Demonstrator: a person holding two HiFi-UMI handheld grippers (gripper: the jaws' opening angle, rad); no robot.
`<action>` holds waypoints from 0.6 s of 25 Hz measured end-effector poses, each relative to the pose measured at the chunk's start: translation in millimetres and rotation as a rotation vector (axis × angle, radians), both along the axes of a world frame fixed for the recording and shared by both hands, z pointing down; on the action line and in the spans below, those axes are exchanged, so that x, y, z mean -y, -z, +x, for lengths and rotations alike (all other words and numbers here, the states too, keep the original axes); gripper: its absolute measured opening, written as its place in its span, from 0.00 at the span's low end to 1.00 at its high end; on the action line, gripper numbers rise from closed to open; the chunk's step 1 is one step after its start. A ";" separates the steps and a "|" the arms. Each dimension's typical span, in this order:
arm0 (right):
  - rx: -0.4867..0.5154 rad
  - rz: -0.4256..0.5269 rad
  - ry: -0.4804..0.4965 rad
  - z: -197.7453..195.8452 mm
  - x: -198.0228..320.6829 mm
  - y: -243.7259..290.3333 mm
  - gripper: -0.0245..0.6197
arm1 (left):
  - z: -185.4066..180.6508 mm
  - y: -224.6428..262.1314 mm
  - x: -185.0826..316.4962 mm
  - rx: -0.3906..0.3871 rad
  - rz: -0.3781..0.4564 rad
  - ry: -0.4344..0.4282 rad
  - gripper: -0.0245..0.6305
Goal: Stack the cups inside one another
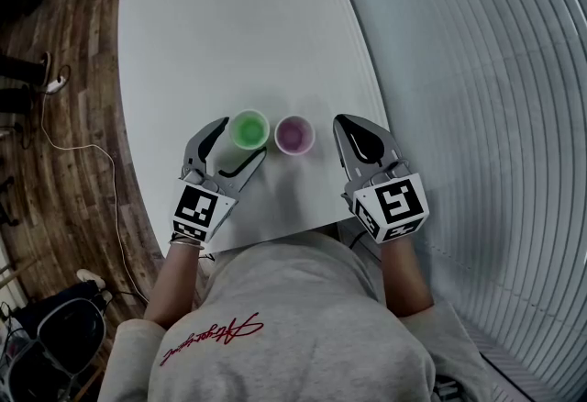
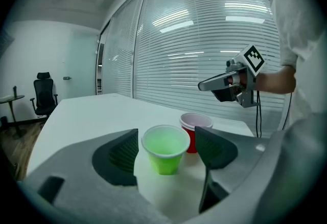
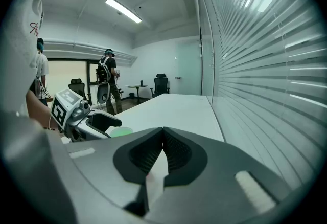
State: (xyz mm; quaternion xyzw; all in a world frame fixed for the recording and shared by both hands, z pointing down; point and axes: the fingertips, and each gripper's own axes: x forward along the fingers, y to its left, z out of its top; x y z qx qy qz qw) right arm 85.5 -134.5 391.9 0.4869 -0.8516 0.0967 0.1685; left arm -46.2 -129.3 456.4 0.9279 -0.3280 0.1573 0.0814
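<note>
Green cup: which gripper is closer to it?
Left. The left gripper has its open jaws either side of the green cup; the shut right gripper sits beyond the red cup.

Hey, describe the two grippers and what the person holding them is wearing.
Both the left gripper and right gripper have grey bodies and curved jaws with black ribbed pads. Each carries a white cube with black square markers. A dark cable hangs from the right one. The person wears a light grey top with red script.
</note>
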 end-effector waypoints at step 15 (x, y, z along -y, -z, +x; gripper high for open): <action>-0.001 -0.008 -0.011 12.3 0.8 -4.0 0.03 | 8.3 -13.8 2.0 0.022 -0.027 -0.014 0.56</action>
